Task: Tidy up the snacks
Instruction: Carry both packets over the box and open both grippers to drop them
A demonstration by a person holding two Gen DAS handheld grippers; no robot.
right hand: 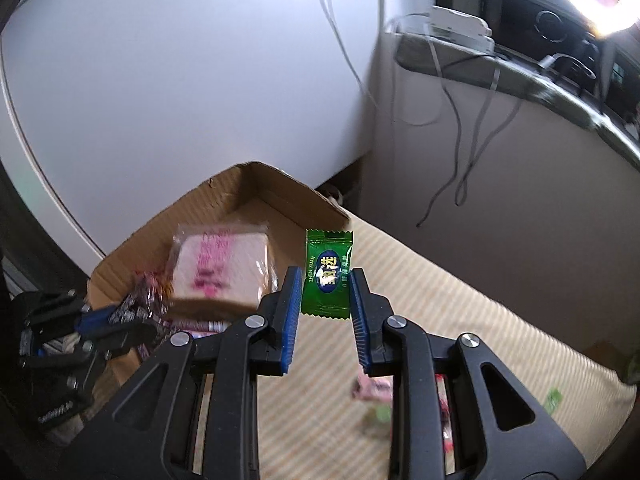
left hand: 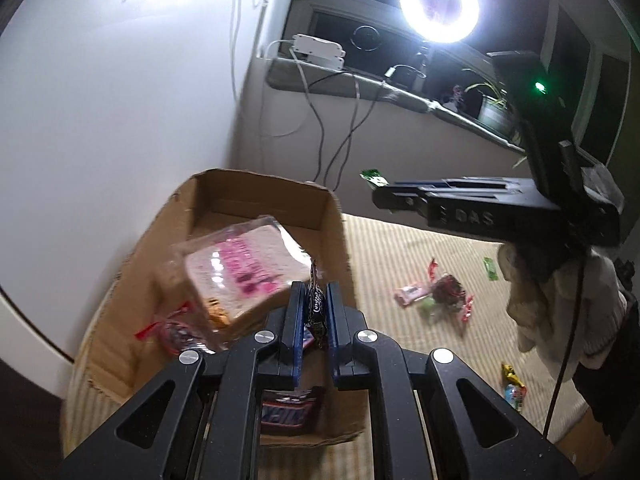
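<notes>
Two tongs are in view, each holding one wrapped sweet. The left tongs (left hand: 316, 312) are closed narrowly on a dark sweet wrapper (left hand: 315, 309), which stands upright between the blue pads directly above the one cardboard box (left hand: 256, 188). The right tongs (right hand: 325, 294) are set wider and grip a green sweet (right hand: 327, 274) by its two side edges, label facing the camera; it hangs just beside the box's near right corner, above the striped surface (right hand: 460, 304). Inside the box lie one wrapped sandwich (left hand: 236, 272) with pink print, one red-tied sweet (left hand: 170, 330) and one chocolate bar (left hand: 290, 412), the last partly covered by the left tongs' frame. About six more loose sweets (left hand: 434, 296) lie scattered on the surface to the right of the box; their exact number is hard to make out because they overlap and are blurred. In the right wrist view the box contents are smeared, and the left tongs appear only at the left edge, cut off.
</notes>
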